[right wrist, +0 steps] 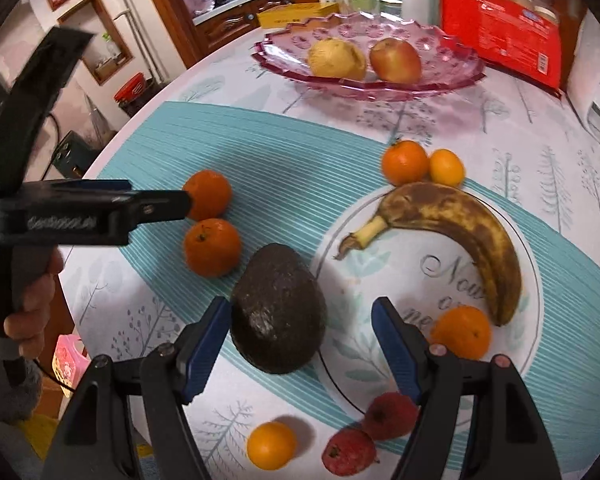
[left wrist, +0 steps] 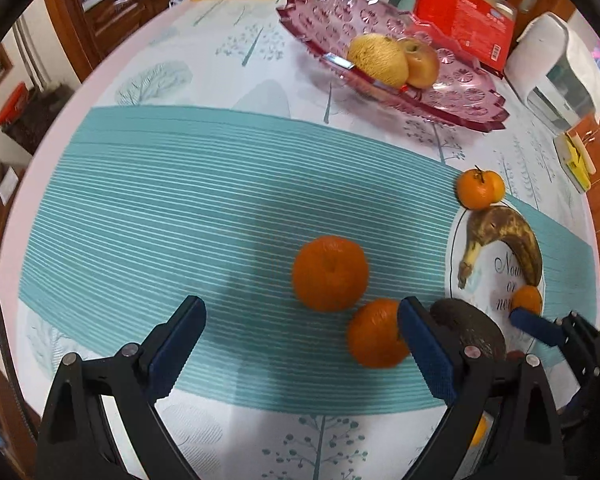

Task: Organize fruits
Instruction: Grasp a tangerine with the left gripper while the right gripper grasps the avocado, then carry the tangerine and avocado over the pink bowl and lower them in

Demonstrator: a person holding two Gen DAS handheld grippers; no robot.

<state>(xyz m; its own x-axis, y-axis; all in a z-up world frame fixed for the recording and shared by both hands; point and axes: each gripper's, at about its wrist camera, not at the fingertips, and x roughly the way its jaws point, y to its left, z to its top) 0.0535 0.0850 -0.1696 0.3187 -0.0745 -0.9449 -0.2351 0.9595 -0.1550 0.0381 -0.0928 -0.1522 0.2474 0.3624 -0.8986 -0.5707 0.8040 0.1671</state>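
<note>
Table (right wrist: 540,152) | avocado (right wrist: 278,308) – between open right hand-held gripper (right wrist: 300,340) fingers – untouched

placemat (left wrist: 180,200): teal, white-striped | bowl (right wrist: 452,76): pink glass | banana (right wrist: 460,224): yellow (brown-mottled) | avocado (right wrist: 278,312): near-black

Right claw (right wrist: 300,344) (jaws apart) straddles the avocado (right wrist: 278,310).

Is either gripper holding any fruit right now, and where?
Nothing is held. The left gripper and right gripper are both open; the dark avocado lies ungripped.
</note>
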